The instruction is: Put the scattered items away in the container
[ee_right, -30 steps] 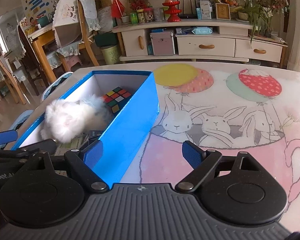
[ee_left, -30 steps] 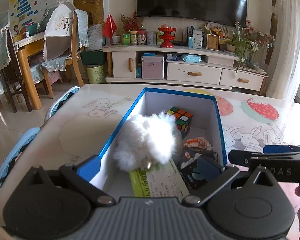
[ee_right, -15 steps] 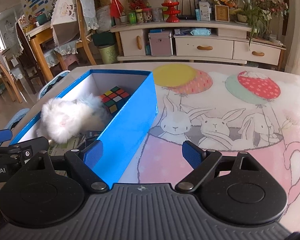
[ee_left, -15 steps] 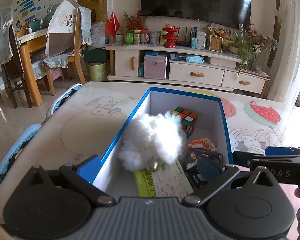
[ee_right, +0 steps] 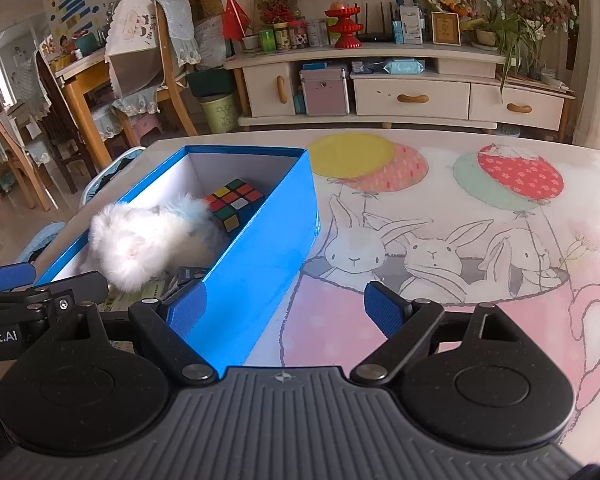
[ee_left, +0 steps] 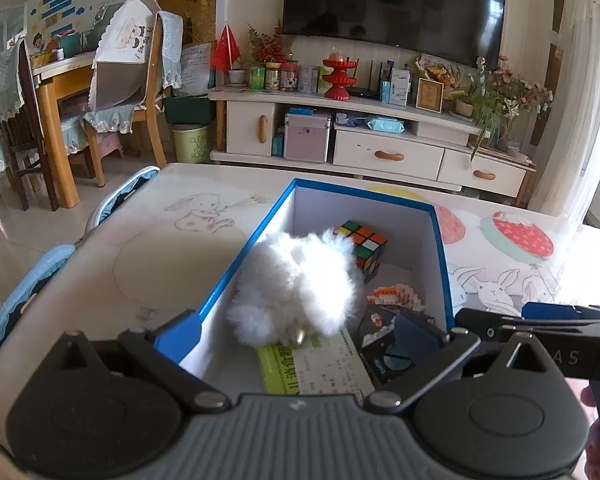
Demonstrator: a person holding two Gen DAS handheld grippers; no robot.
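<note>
A blue box [ee_left: 440,240] with a white inside stands on the table. In it lie a white fluffy toy [ee_left: 300,284], a colour cube [ee_left: 362,248], a small orange-and-white block figure [ee_left: 396,294], a dark card packet [ee_left: 384,344] and a green-and-white paper slip [ee_left: 312,368]. My left gripper [ee_left: 296,334] hangs open over the box's near end, nothing between its fingers. My right gripper [ee_right: 286,306] is open too, to the right of the box [ee_right: 260,248] and straddling its near right corner. The toy [ee_right: 140,240] and cube [ee_right: 234,204] show in the right wrist view.
The tablecloth [ee_right: 440,232] has rabbit and balloon drawings. A blue-cushioned chair [ee_left: 32,280] sits at the table's left edge. Beyond the table are a TV cabinet [ee_left: 380,148], wooden dining chairs [ee_left: 140,92] and a green bin [ee_left: 190,142].
Both grippers have pulled back and up a little from the box. The things in the box have not moved.
</note>
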